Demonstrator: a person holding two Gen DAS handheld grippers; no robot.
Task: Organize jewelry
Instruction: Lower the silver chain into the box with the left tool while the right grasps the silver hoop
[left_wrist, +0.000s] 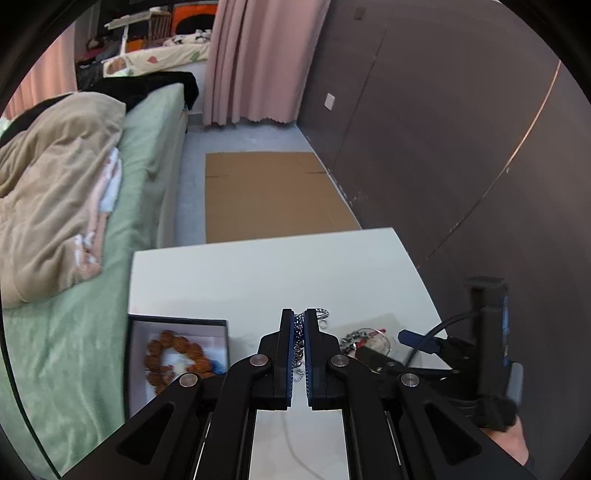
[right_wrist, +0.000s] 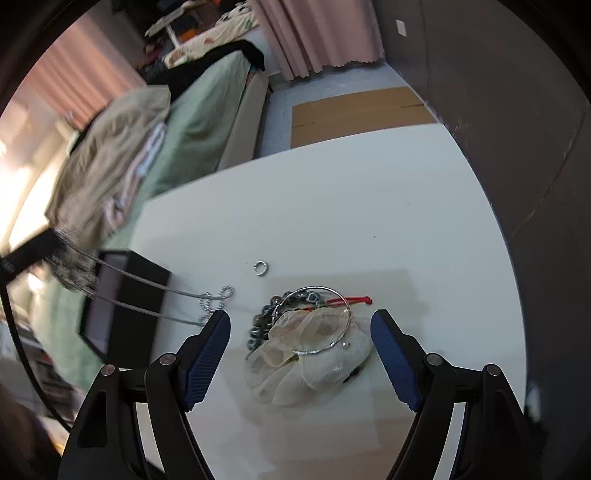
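Silver chain (left_wrist: 300, 334) taut from table (right_wrist: 369, 206)

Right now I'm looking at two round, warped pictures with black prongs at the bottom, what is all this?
A person holds a two-fingered tool in each hand, each carrying a wide-angle camera looking along its fingers. One picture is from the left tool, shut on a silver chain. The other is from the right tool, open above a pile on the white table: a silver bangle, dark beads, a sheer pouch. A small ring lies apart. The black box holds a brown bead bracelet.
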